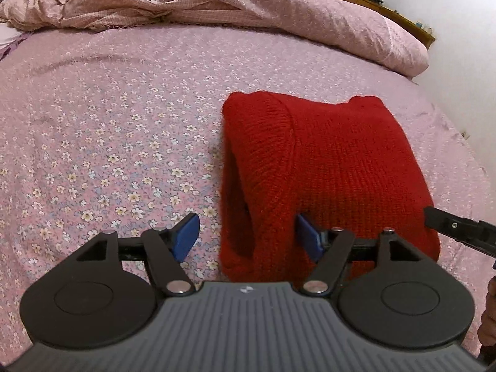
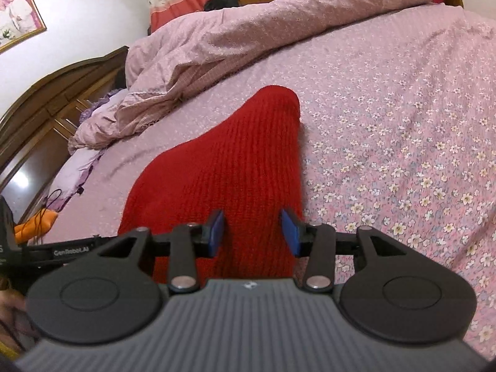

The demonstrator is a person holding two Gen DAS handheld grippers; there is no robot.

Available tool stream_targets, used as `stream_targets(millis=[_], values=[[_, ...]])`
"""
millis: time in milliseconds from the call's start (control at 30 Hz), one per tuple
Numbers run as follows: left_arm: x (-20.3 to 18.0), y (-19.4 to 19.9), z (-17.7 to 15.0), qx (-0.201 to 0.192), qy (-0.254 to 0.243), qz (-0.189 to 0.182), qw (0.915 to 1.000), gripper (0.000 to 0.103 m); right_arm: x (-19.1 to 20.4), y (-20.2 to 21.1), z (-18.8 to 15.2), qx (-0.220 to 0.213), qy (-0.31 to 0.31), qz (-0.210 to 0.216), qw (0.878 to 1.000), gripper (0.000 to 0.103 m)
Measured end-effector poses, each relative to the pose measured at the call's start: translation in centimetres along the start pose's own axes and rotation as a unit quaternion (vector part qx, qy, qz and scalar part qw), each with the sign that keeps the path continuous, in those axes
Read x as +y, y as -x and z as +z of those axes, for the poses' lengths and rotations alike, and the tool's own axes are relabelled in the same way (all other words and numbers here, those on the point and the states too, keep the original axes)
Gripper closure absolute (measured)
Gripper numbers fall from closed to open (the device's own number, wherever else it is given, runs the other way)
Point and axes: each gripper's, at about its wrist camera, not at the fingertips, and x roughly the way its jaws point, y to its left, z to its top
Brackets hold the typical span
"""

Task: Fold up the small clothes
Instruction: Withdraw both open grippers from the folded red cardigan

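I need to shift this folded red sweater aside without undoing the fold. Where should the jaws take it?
Grip the red sweater at its near edge, where the stacked layers end, coming in low from the front. The fold rounds over at the far end, so pinching all layers together near the left gripper likely keeps it closed.

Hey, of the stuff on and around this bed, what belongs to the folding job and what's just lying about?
Part of the job:
red knitted garment
left gripper
right gripper

Just lying about:
bunched pink duvet
floral bedsheet, the work surface only
framed photo
orange item beside the bed
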Motion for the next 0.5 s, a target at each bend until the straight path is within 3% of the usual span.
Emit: stream_targets(millis=[367,500], values=[[-2.1,3.7,-1.0,0.006,-0.003,0.012,0.9999,0.028,1.2,2.7,-0.5,-0.010,-0.014,-0.005,1.000,0.056],[-3.4,5.0,-2.1,0.009,-0.014,0.023,0.9996,0.019,2.0,3.9,-1.2,-0.013,-0.002,-0.018,1.000,0.040]])
